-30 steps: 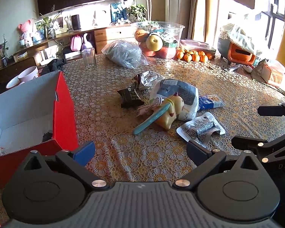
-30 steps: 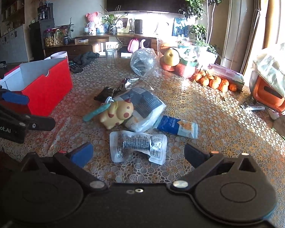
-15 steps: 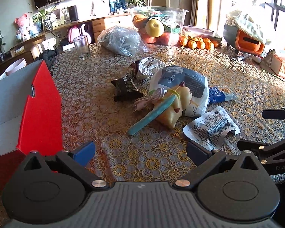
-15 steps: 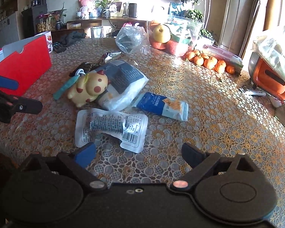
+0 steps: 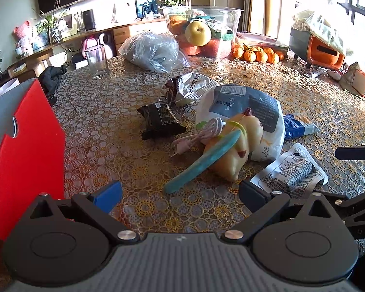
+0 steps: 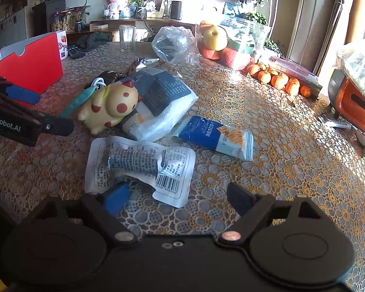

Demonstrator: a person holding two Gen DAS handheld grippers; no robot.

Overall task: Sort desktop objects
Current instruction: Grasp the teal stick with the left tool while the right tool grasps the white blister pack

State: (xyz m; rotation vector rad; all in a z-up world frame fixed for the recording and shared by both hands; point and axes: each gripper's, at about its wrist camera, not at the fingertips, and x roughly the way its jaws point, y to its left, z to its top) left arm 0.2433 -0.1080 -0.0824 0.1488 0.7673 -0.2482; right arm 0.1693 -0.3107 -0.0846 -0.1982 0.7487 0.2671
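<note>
Left wrist view: both grippers empty, jaws spread, over the sorting pile.
Left gripper [image 5: 180, 194] faces yellow toy [image 5: 238, 150]; right gripper [image 6: 177, 194] at white pouch [image 6: 138, 165]; red box [image 5: 24, 146] interior unseen; clear bowl [image 5: 202, 34] holds fruit.

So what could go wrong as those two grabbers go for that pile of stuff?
The teal strap and white cable lie tangled against the yellow toy, so lifting one may drag the others. The toy leans on the big white bag, which could slide. The right hand-held gripper, open over the flat white packet, might slip on its thin edge.
</note>
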